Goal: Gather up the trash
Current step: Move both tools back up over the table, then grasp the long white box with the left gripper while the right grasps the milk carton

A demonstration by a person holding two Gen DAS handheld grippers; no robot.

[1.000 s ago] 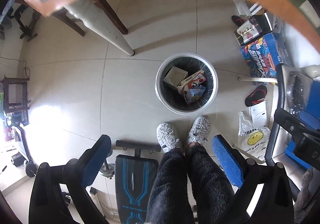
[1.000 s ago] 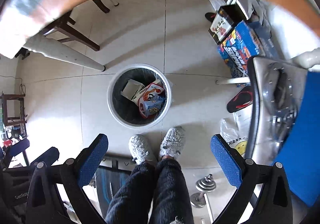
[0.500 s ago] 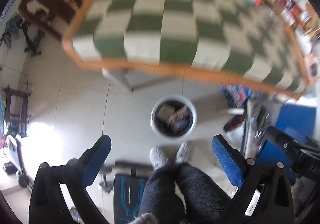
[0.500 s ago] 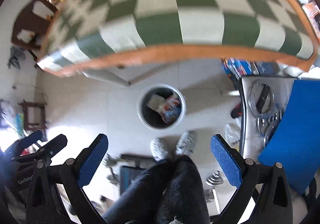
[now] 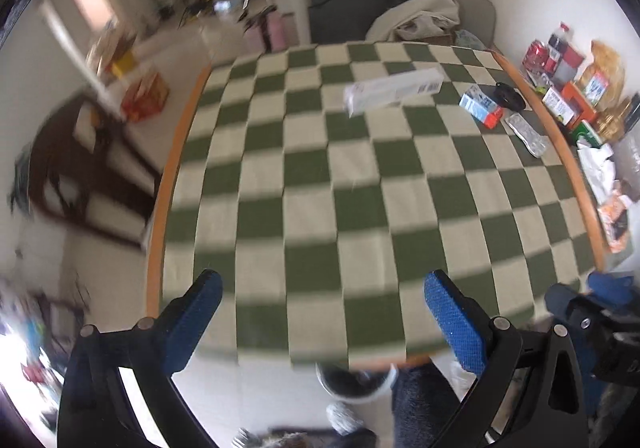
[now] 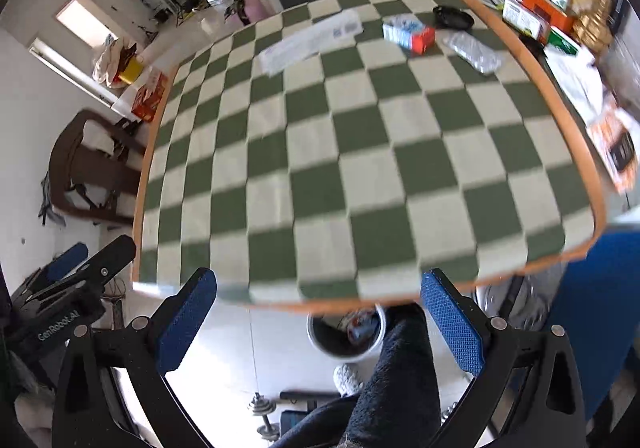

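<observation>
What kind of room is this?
Probably a lived-in room at home: a table with a green checked cloth, a wooden chair beside it, and a trash bin on the tiled floor underneath.

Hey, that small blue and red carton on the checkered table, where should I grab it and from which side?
Grip the small carton across its two long side faces, near the middle, coming down from above. It lies flat on the checkered table, so the narrow width should fit open jaws. The right gripper seems the nearer one.

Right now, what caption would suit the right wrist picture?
Open right tool faces a checkered table with a long box, carton, wrapper; bin below.
</observation>
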